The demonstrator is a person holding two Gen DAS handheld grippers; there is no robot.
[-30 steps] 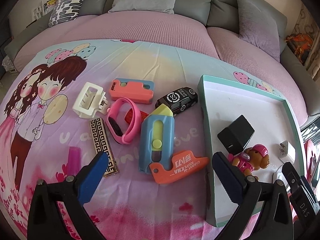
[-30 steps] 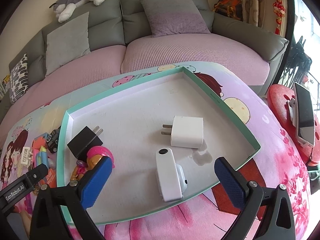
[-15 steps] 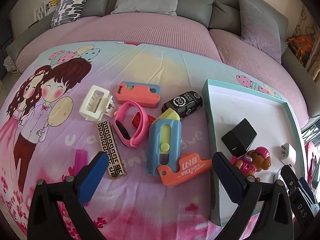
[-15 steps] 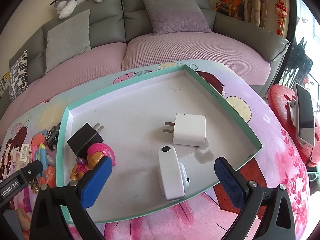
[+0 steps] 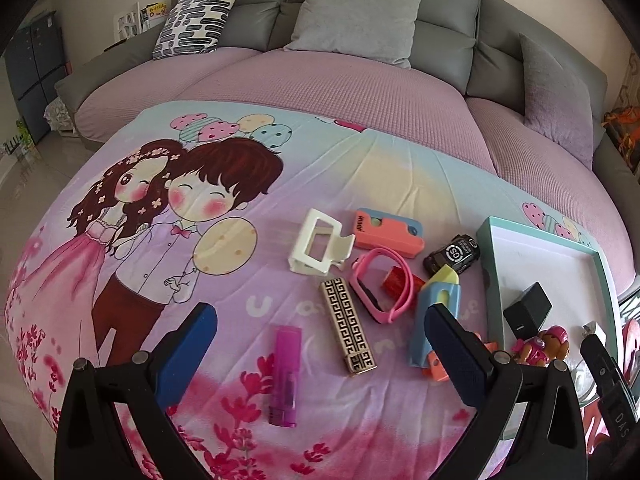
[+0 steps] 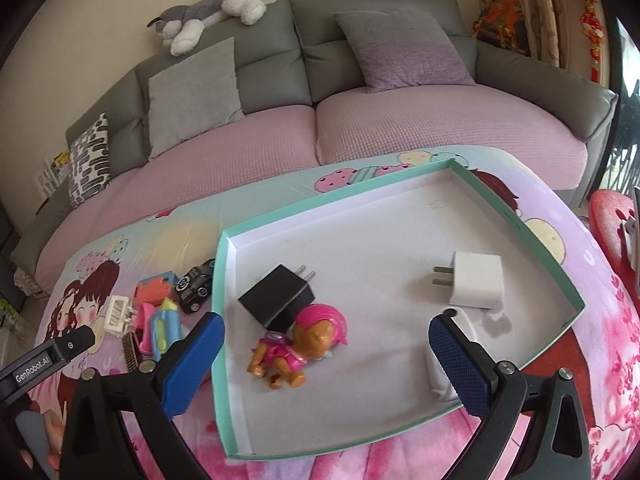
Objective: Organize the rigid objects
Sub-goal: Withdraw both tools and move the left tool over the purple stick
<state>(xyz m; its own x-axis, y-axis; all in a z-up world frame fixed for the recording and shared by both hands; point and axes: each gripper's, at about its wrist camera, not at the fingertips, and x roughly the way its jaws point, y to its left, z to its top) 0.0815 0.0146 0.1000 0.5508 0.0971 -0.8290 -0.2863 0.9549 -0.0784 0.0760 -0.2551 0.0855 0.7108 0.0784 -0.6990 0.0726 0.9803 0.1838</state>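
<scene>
My left gripper [image 5: 320, 326] is open above loose items on the cartoon cloth: a purple lighter [image 5: 285, 376], a gold patterned bar [image 5: 347, 330], a white hair claw [image 5: 318, 246], a pink wristband [image 5: 380, 290], a blue-yellow toy knife [image 5: 436, 312], an orange case [image 5: 388, 233] and a black toy car [image 5: 454, 254]. My right gripper [image 6: 324, 340] is open over the teal tray [image 6: 224, 272]. In the tray lie a black plug [image 6: 278, 296], a pink toy dog [image 6: 302, 346] and a white plug [image 6: 476, 280]. A white device [image 6: 440, 380] is partly hidden behind my right finger.
A grey sofa with pink seat covers [image 5: 340, 88] and cushions curves behind the table. A red stool [image 6: 616, 220] holding a phone stands at the right edge. A plush dog [image 6: 212, 12] lies on the sofa back.
The left gripper has swung left and back, bringing the purple lighter between its fingers. The right gripper has shifted left, so the toy dog and black plug are now between its fingers.
</scene>
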